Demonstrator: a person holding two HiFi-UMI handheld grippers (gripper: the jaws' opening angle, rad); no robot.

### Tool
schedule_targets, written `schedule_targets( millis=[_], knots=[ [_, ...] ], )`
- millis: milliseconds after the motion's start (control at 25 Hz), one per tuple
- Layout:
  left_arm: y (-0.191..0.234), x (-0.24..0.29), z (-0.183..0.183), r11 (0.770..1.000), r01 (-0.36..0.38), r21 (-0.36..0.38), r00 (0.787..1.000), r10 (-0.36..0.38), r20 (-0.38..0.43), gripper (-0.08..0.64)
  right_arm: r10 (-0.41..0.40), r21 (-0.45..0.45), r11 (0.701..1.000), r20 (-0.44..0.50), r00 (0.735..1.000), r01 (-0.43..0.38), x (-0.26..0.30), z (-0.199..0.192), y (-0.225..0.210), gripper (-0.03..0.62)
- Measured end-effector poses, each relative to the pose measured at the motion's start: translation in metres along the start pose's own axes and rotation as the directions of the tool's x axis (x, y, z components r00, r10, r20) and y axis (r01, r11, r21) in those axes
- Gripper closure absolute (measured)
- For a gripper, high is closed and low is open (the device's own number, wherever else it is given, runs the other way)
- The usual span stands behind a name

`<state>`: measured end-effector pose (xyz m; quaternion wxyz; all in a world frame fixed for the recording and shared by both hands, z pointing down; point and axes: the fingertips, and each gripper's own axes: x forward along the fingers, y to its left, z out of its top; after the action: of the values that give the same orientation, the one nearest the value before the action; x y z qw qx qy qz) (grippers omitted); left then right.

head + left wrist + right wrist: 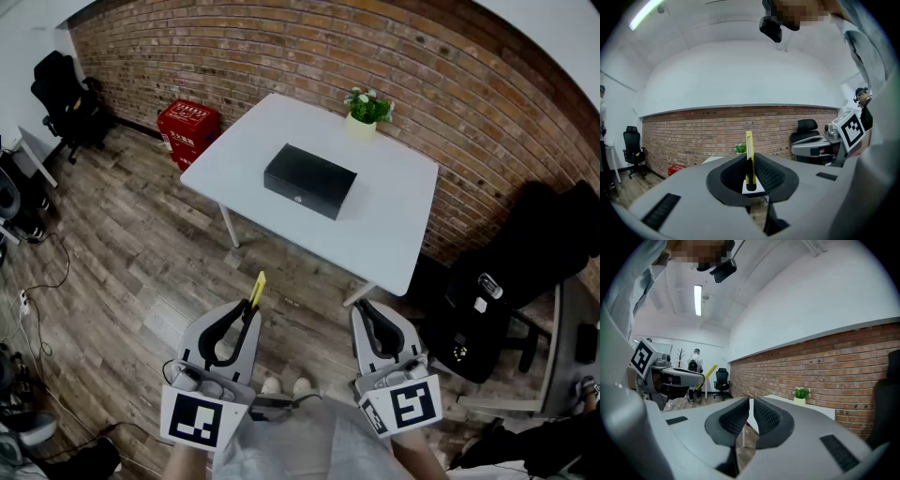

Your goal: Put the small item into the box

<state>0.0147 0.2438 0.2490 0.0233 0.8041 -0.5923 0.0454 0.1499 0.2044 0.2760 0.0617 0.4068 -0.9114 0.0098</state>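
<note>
A black box (309, 180) lies shut in the middle of a white table (394, 220), well ahead of both grippers. My left gripper (249, 307) is shut on a slim yellow utility knife (257, 287), which sticks out past the jaw tips. In the left gripper view the knife (749, 152) stands upright between the black pads of the left gripper (750, 174). My right gripper (365, 310) is held beside it over the floor. In its own view the right gripper (751, 404) has its jaws nearly together with nothing between them.
A small potted plant (366, 110) stands at the table's far edge by the brick wall. A red basket (188, 127) sits on the wooden floor left of the table. Black office chairs stand at far left (64, 94) and right (511, 272).
</note>
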Motion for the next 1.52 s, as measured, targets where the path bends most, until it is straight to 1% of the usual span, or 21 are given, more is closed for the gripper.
schedule_targets(
  millis=[440,600,880,1240,1520],
  knots=[
    [0.001,0.005,-0.002,1.000,0.005,-0.008,1.000,-0.005,0.000,0.500,0.007,-0.004,1.000,-0.013,1.000,-0.007,0.005,-0.004,0.000,0.535],
    [0.003,0.006,-0.003,1.000,0.007,-0.015,1.000,-0.007,-0.003,0.500,0.003,0.006,1.000,0.006,1.000,-0.003,0.005,-0.002,0.001,0.534],
    [0.011,-0.001,-0.005,0.999,0.039,-0.010,0.999,-0.039,-0.002,0.500,-0.039,0.028,0.999,0.012,0.999,0.039,0.007,-0.001,0.007,0.534],
    [0.032,-0.018,-0.006,0.997,0.072,0.010,0.997,-0.073,0.016,0.500,-0.089,0.058,0.994,0.010,0.996,0.088,0.011,-0.005,0.033,0.534],
    [0.040,-0.022,-0.011,0.997,0.078,0.000,0.997,-0.078,0.018,0.500,-0.089,0.064,0.994,-0.011,0.996,0.090,0.015,-0.014,0.045,0.534]
  ],
)
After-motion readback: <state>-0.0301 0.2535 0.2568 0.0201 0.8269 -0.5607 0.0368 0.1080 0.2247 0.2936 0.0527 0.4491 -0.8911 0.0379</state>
